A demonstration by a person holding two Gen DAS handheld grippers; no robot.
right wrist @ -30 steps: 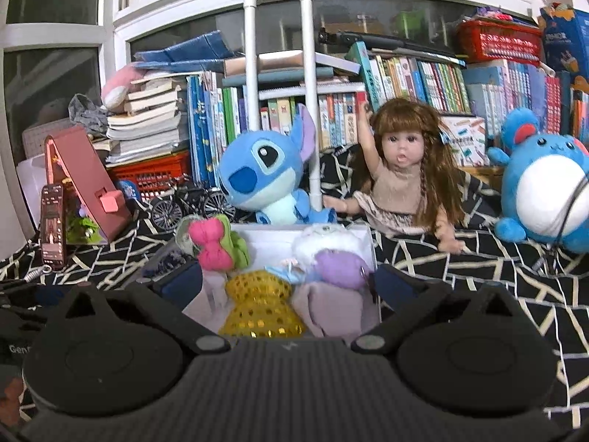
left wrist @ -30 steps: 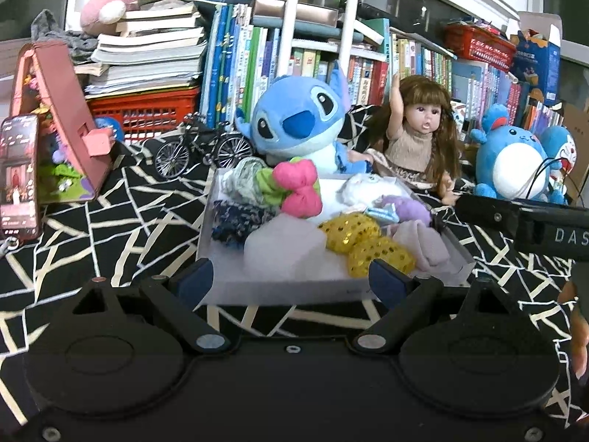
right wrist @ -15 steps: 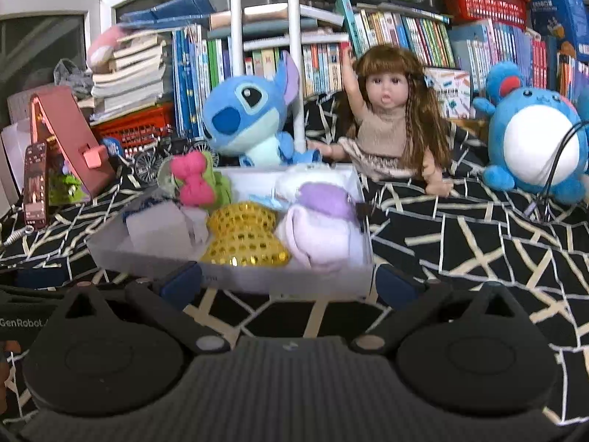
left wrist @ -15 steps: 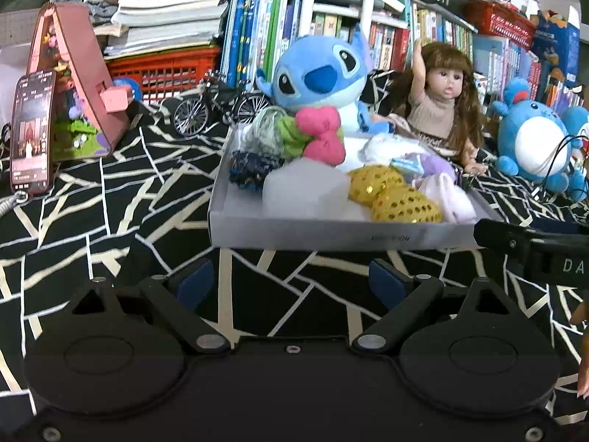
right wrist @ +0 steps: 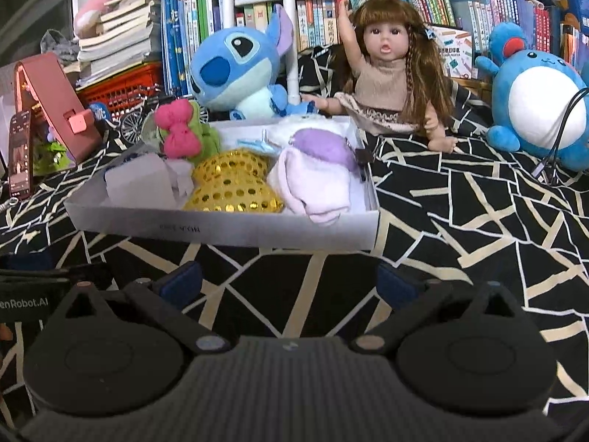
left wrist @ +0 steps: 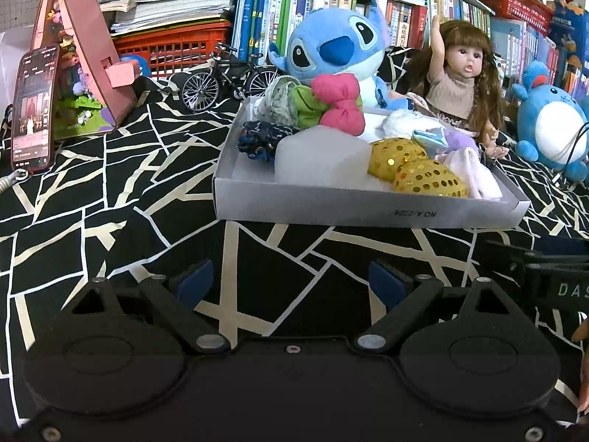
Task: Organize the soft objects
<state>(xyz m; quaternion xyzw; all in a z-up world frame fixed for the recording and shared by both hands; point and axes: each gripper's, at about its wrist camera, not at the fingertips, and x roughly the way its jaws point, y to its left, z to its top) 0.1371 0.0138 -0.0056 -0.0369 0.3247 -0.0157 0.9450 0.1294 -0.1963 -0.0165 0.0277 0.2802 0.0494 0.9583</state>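
While both tools hang low over the black patterned cloth (left wrist: pixel 110 199), nothing is gripped: the left hand-held gripper (left wrist: pixel 291 281) stands released and wide with bare cloth between its blue pads, and the right hand-held gripper (right wrist: pixel 289 281) looks just as spread and empty. The soft things sit heaped in one shallow white box (left wrist: pixel 368 210) just beyond both of them, in front of the plush toys.

My worry is that heap. A pink bow (left wrist: pixel 340 105) perches on top at the back, and a lilac cloth (right wrist: pixel 313 184) droops over the near rim, so a careless pinch could drag a neighbour out or tip the light box. The two tools also sit side by side and could knock together if both reach in.

By my count: one box, one pink bow, two gold sequinned pieces (left wrist: pixel 416 171), one dark blue scrunchie (left wrist: pixel 259 141), one doll (right wrist: pixel 386 70), one blue long-eared plush (left wrist: pixel 331 49), one round blue plush (right wrist: pixel 533 92), one toy bicycle (left wrist: pixel 224 77). The pale pieces underneath I cannot count.
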